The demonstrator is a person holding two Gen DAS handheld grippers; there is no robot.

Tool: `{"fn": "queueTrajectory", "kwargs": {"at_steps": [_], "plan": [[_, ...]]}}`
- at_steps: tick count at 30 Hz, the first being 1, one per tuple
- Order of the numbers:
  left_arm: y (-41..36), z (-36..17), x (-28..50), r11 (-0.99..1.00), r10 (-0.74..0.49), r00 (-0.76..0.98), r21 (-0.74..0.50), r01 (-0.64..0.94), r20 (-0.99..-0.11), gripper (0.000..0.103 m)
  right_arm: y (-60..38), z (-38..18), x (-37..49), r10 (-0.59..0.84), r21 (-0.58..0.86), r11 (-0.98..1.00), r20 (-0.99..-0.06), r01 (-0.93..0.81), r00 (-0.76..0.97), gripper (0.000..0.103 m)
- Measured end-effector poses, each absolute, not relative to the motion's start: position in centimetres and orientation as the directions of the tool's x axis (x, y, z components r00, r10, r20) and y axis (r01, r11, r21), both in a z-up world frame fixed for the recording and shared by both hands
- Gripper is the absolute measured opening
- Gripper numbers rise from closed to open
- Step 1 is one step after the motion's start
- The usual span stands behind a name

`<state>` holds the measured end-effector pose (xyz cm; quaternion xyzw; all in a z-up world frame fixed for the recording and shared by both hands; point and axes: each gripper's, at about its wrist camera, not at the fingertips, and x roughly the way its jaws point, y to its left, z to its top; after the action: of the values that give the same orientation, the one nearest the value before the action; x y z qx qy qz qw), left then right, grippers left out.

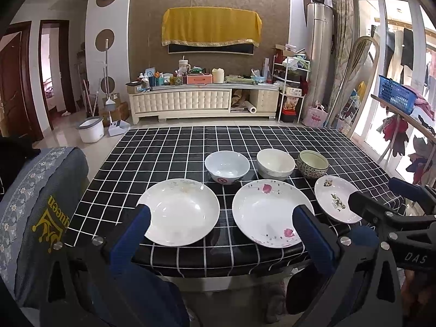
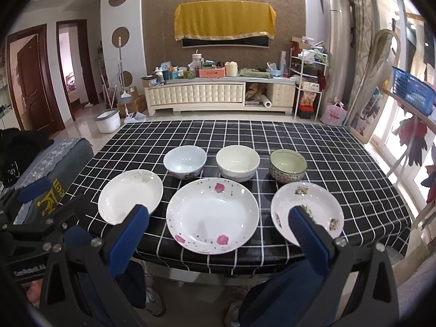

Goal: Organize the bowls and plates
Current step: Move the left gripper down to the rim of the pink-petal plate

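Three plates lie in a front row on the black checked tablecloth (image 1: pixel 169 147): a plain white plate (image 1: pixel 181 211) (image 2: pixel 130 194), a large rose-petal plate (image 1: pixel 268 212) (image 2: pixel 212 215), and a small plate with green motifs (image 1: pixel 336 199) (image 2: pixel 306 212). Behind them stand a pale blue bowl (image 1: pixel 227 166) (image 2: pixel 184 161), a cream bowl (image 1: pixel 275 162) (image 2: pixel 237 162) and a green patterned bowl (image 1: pixel 312 163) (image 2: pixel 287 164). My left gripper (image 1: pixel 222 212) is open and empty before the table's near edge. My right gripper (image 2: pixel 219 212) is open and empty, also short of the edge.
A chair with a grey embroidered cover (image 1: pixel 41 212) stands at the table's left. The far half of the tablecloth (image 2: pixel 272 136) is bare. A drying rack with a blue basket (image 1: pixel 396 94) is on the right. A TV cabinet (image 1: pixel 201 100) is beyond the table.
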<state>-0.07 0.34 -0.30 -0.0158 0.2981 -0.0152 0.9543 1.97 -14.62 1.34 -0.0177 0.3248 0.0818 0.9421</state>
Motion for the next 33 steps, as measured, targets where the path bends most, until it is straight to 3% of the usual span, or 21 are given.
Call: {"fn": "queueTrajectory", "kwargs": {"at_steps": [14, 19, 22, 33], "plan": [[6.2, 0.5, 3.8, 0.994, 0.039, 0.794, -0.059, -0.094, -0.607, 0.103, -8.6, 1.2, 8.4, 0.193, -0.023, 0.962, -0.644, -0.271, 0.74, 0.103], [9.1, -0.6, 6.2, 0.988, 0.07, 0.755, -0.059, -0.143, -0.652, 0.103, -6.7, -0.1, 10.7, 0.257, 0.059, 0.955, -0.662, -0.292, 0.704, 0.103], [10.4, -1.7, 7.5, 0.989, 0.078, 0.725, -0.04, -0.145, -0.685, 0.103, -5.6, -1.7, 12.6, 0.283, 0.111, 0.949, -0.707, -0.294, 0.648, 0.103], [15.0, -7.3, 11.5, 0.981, 0.018, 0.611, -0.104, -0.165, -0.792, 0.103, -0.7, -7.0, 17.1, 0.256, 0.063, 0.925, -0.832, -0.374, 0.493, 0.103]]}}
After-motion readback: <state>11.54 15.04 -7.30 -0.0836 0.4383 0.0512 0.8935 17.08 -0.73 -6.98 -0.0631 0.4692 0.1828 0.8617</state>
